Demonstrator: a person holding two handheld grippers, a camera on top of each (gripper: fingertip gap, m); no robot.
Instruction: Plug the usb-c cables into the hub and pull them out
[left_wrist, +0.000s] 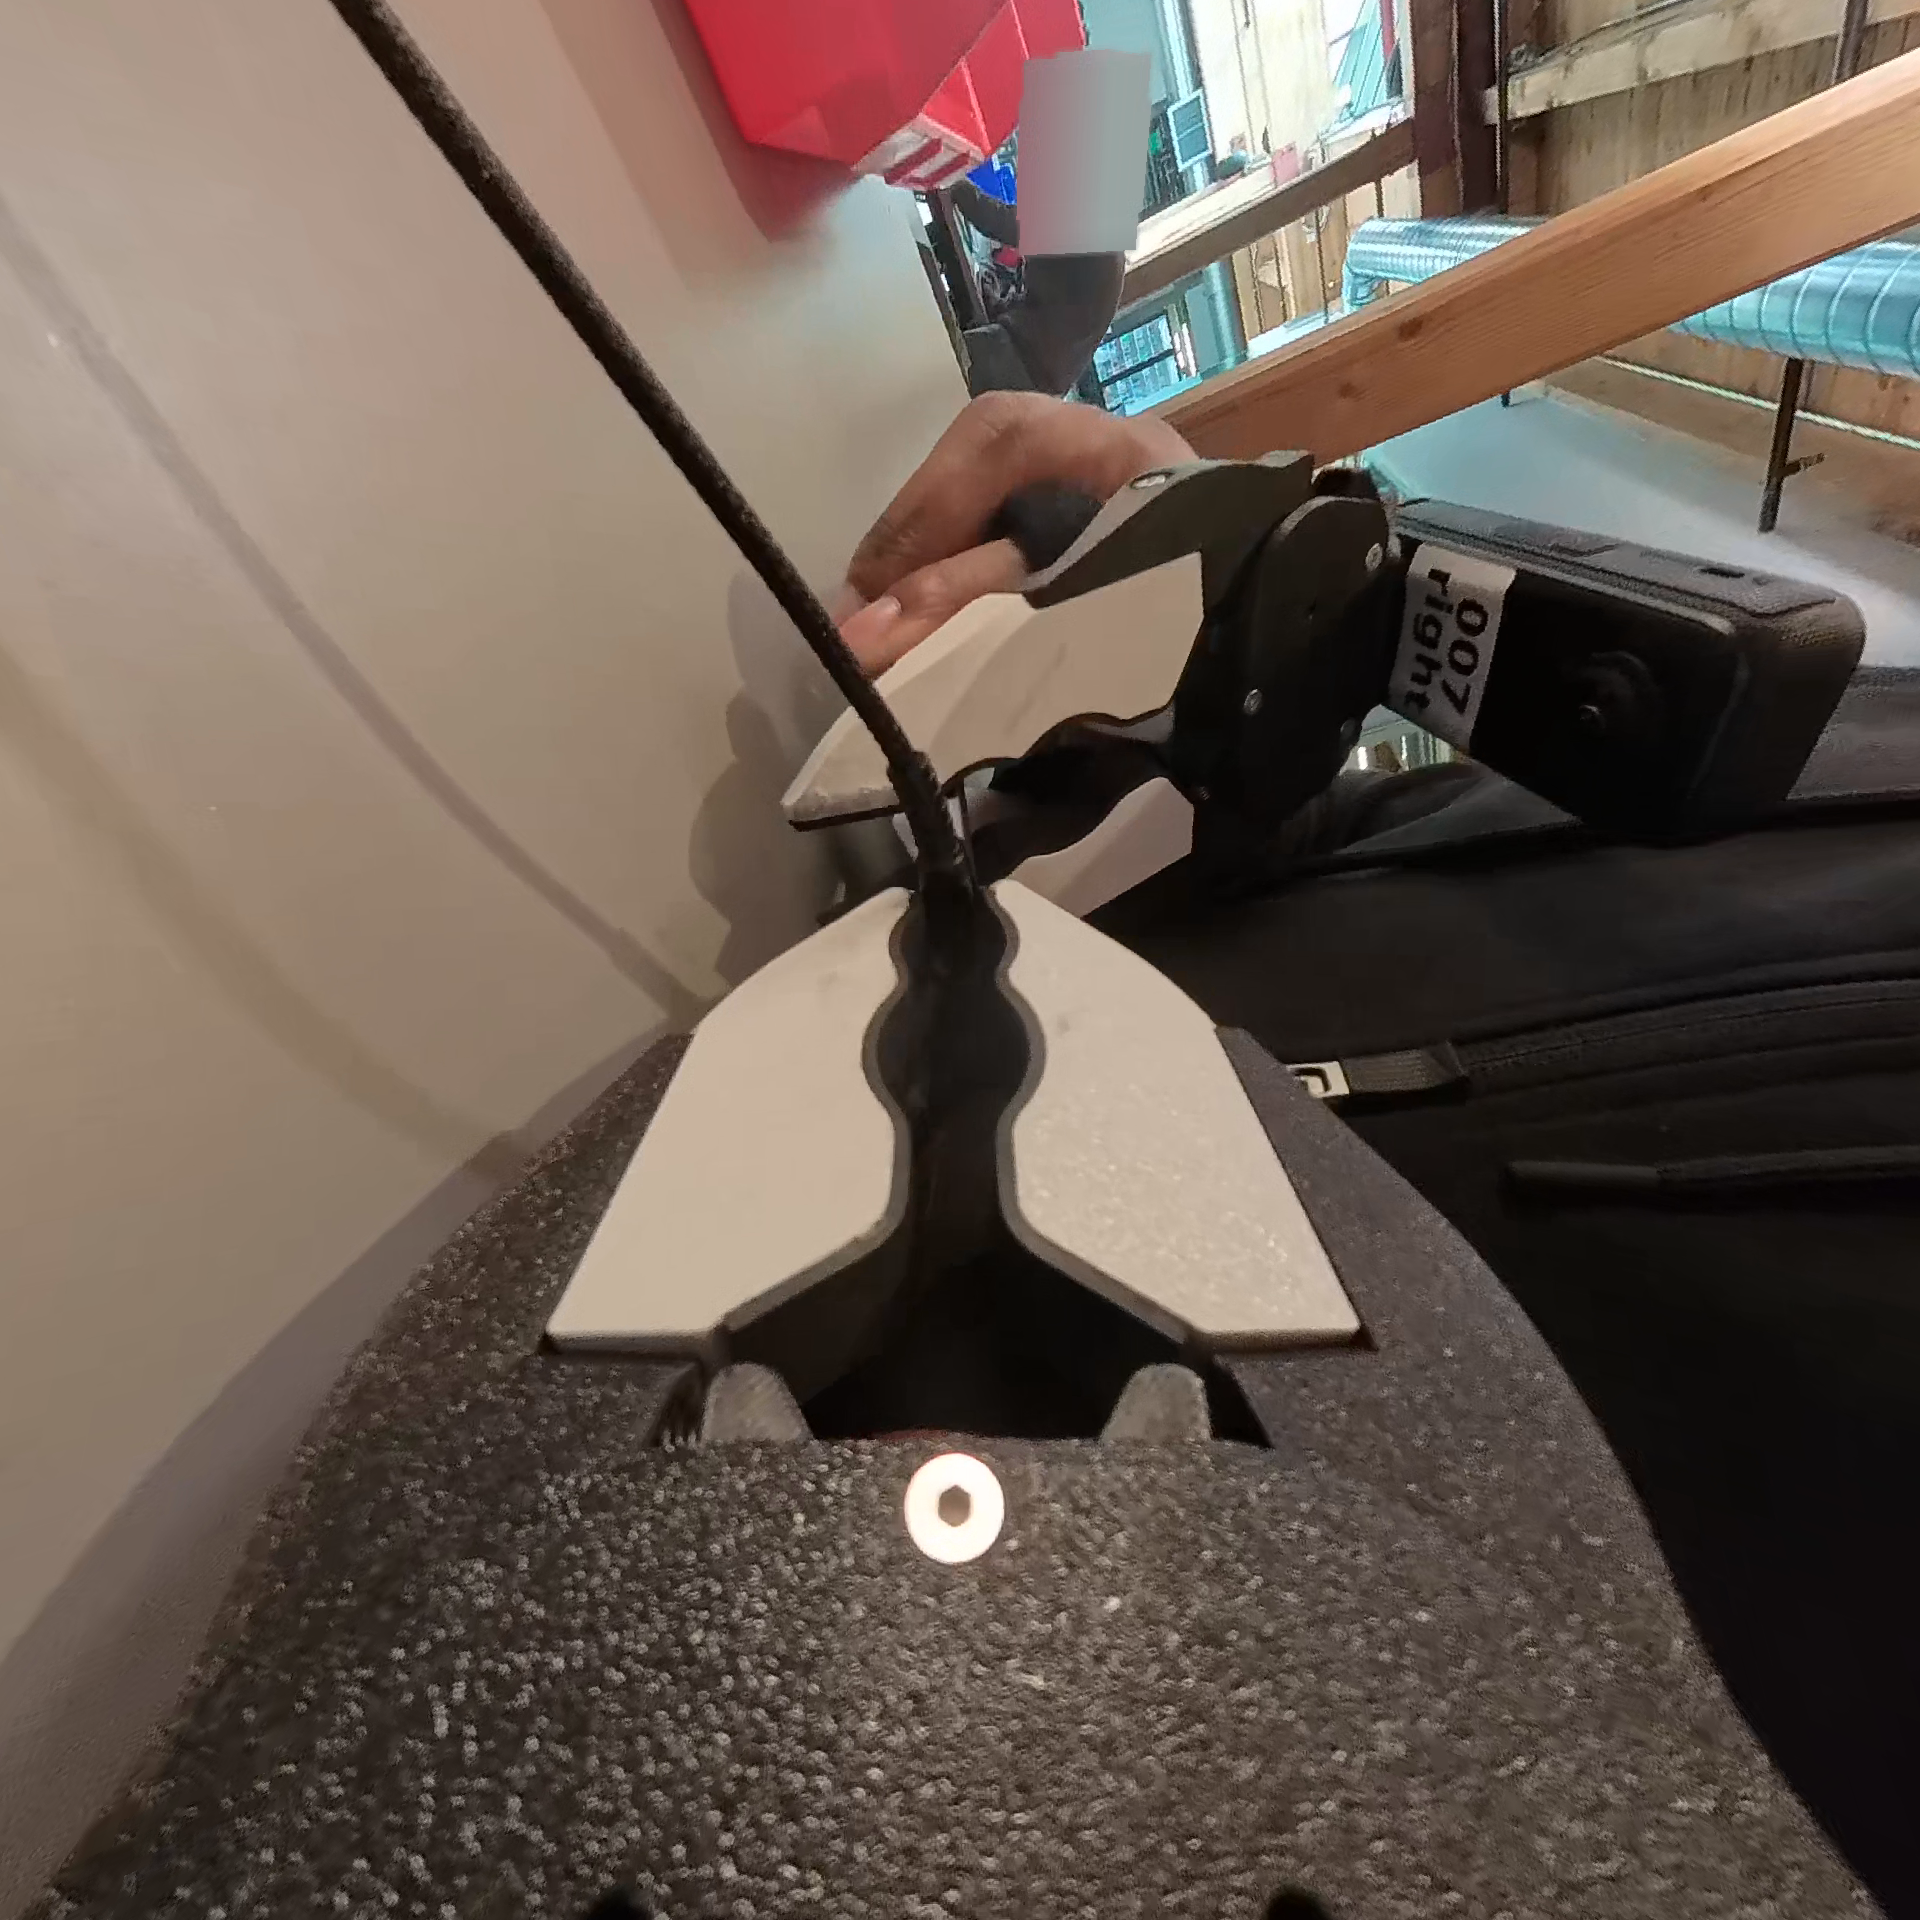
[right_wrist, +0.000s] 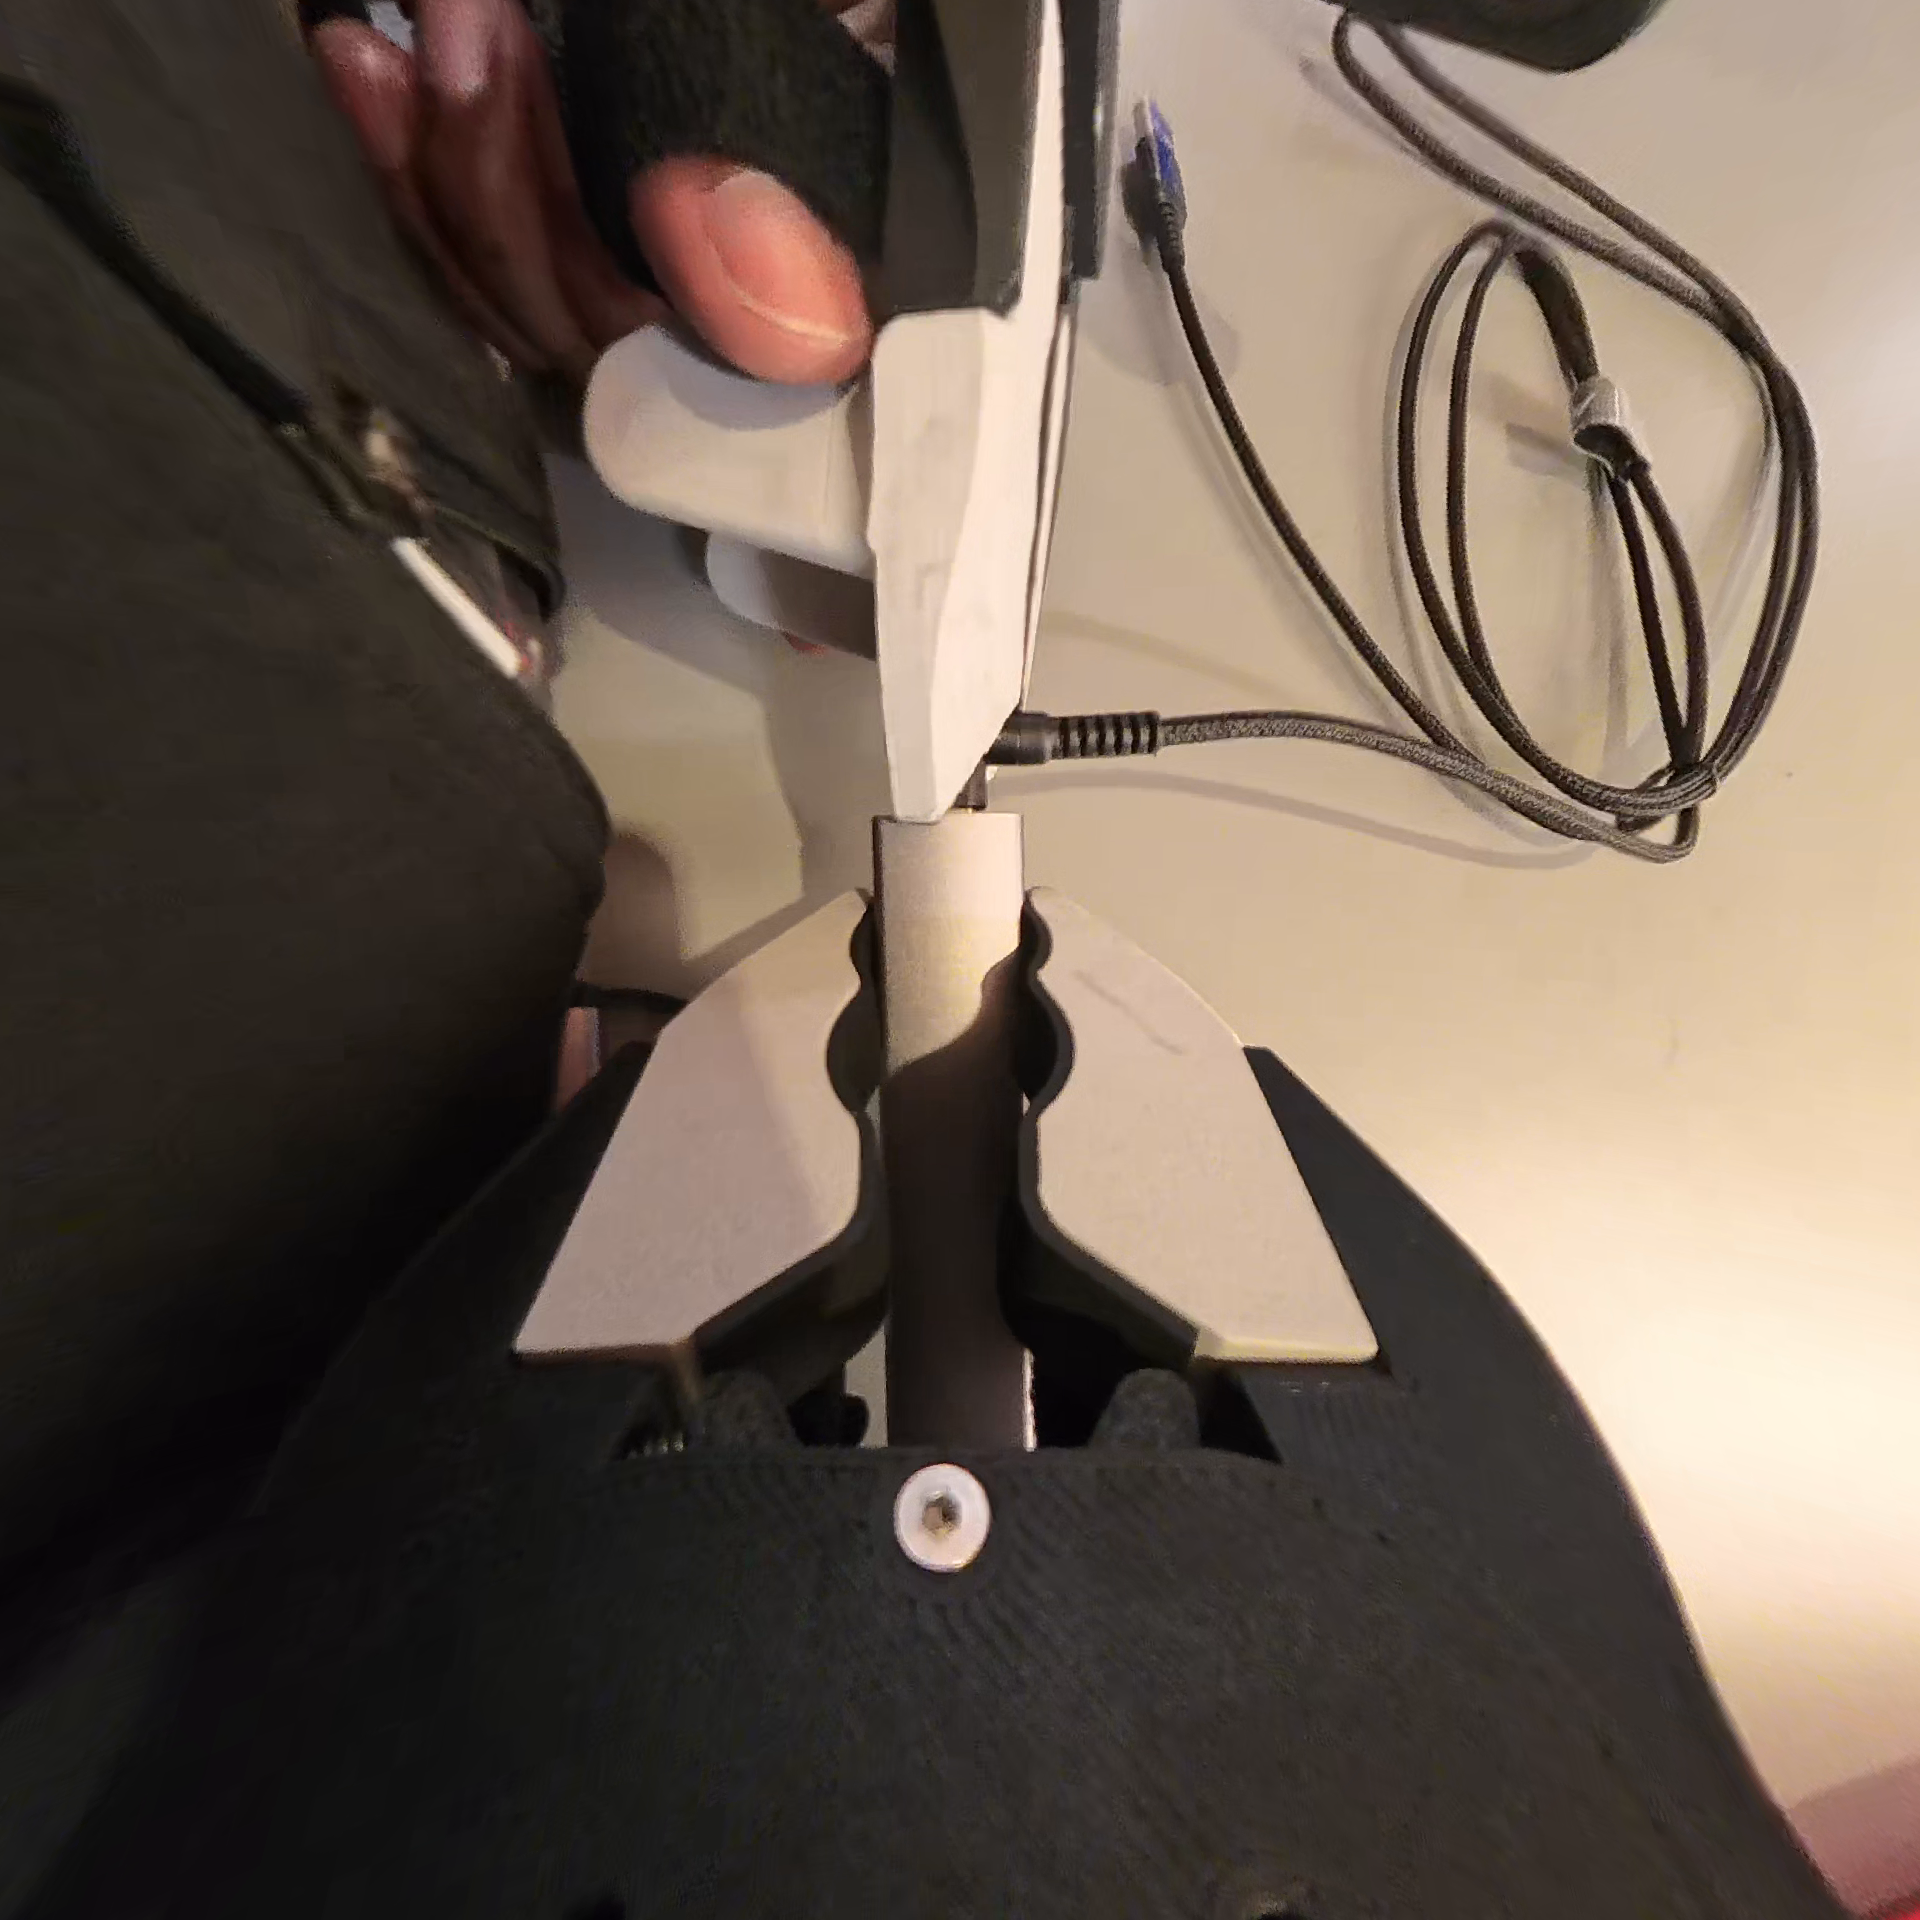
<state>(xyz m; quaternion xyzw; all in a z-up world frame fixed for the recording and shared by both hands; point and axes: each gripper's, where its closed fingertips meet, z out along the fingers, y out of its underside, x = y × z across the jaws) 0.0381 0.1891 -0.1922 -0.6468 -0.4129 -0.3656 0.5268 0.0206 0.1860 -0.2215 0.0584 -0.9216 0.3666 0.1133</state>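
My right gripper (right_wrist: 945, 920) is shut on a slim grey hub (right_wrist: 940, 966), which stands up between its jaws. My left gripper (left_wrist: 951, 899) is shut on the plug end of a black braided usb-c cable (left_wrist: 623, 343). In the right wrist view, the left gripper (right_wrist: 935, 795) comes down from above and its tip sits at the hub's top end. The cable's plug (right_wrist: 1049, 740) sticks out sideways there. I cannot tell whether the plug is seated in the hub. The hub shows as a grey sliver (left_wrist: 862, 847) in the left wrist view, beside the right gripper (left_wrist: 925, 810).
The cable's slack lies coiled (right_wrist: 1600, 540) on the white table (right_wrist: 1455, 1039). A second cable with a blue plug (right_wrist: 1148, 156) lies farther back. A black bag (right_wrist: 260, 831) borders the table; it also shows in the left wrist view (left_wrist: 1558, 1039). A person's hands hold both grippers.
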